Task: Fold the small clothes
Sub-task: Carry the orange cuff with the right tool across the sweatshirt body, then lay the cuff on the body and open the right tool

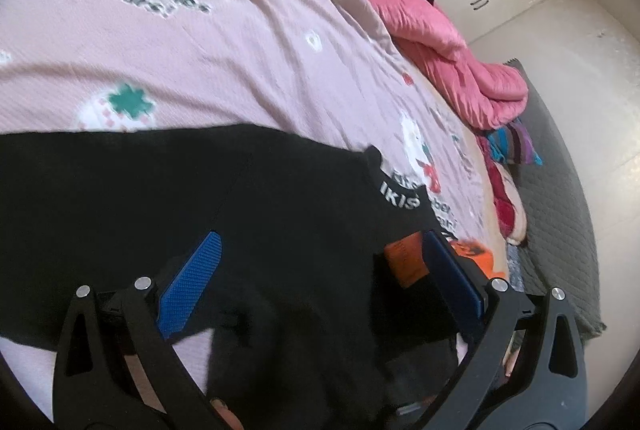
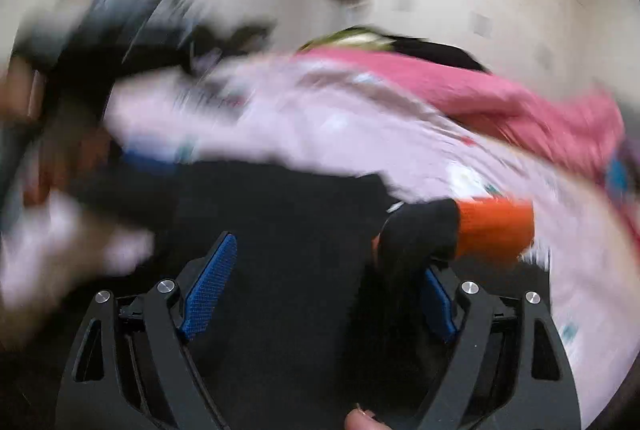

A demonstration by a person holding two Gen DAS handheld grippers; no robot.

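Left wrist view: black garment (image 1: 200,189) spread flat on pink printed bedsheet (image 1: 240,41), near edge of bed, under both tools. Left gripper (image 1: 320,262) jaws wide apart, nothing pinched, cloth lying between and below the blue pads. Right gripper (image 2: 332,270) likewise spread, holding nothing; view heavily motion-blurred. Long axis of garment running left to right across frame, white-lettered hem or band (image 1: 400,195) pointing right, toward orange item (image 1: 408,262) beside right finger. Risks, judged: open fingers snagging or dragging loose cloth and undoing the lay; catching orange item along with garment; blur hiding edges, so misjudged grasp point. Pink quilt (image 1: 460,69) bunched far right, well apart.
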